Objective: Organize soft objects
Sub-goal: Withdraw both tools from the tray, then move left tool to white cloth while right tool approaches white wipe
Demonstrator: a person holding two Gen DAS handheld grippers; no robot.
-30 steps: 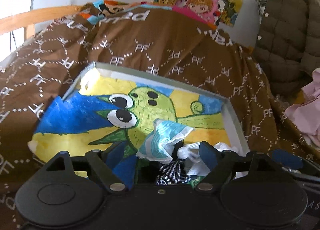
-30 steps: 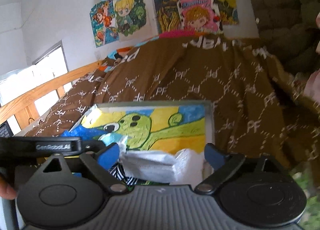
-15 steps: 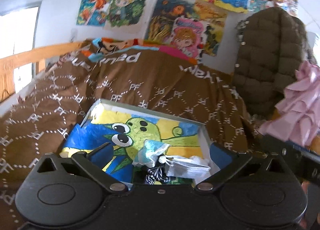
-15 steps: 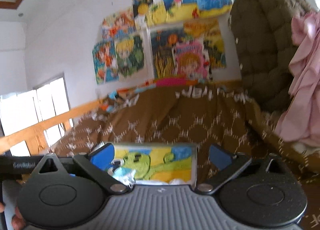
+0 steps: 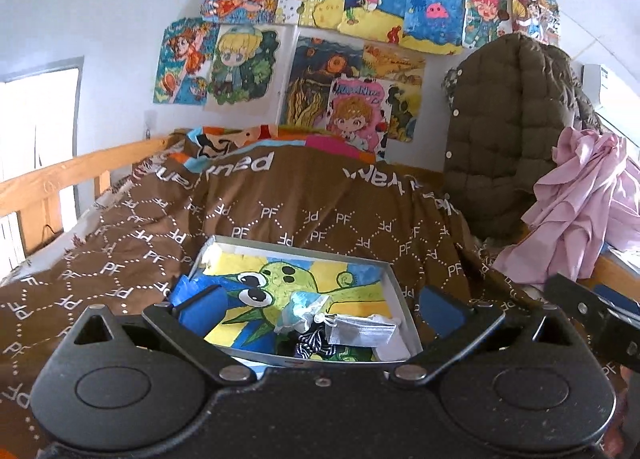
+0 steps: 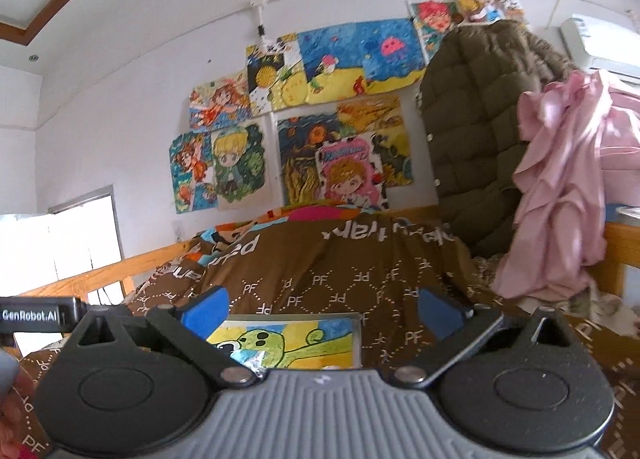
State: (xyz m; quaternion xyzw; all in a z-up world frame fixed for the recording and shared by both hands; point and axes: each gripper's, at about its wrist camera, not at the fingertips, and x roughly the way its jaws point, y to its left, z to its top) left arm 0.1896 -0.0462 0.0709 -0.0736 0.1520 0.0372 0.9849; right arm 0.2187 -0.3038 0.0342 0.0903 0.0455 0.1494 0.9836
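left gripper (image 5: 322,301) fingers wide apart, empty, lower centre; right gripper (image 6: 322,309) likewise. shallow box (image 5: 394,291) holds face mask (image 5: 362,333), striped cloth (image 5: 316,343).

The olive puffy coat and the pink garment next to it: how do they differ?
The olive puffy coat is thick, quilted in squares and has pale snap buttons; the pink garment is thin and smooth, falling in loose folds. The coat is dark and holds a bulky shape, while the pink garment is pale and crumpled. The coat reaches higher up the wall; the pink garment droops lower, towards the brown bedspread. Both hang at the same end of the bed.
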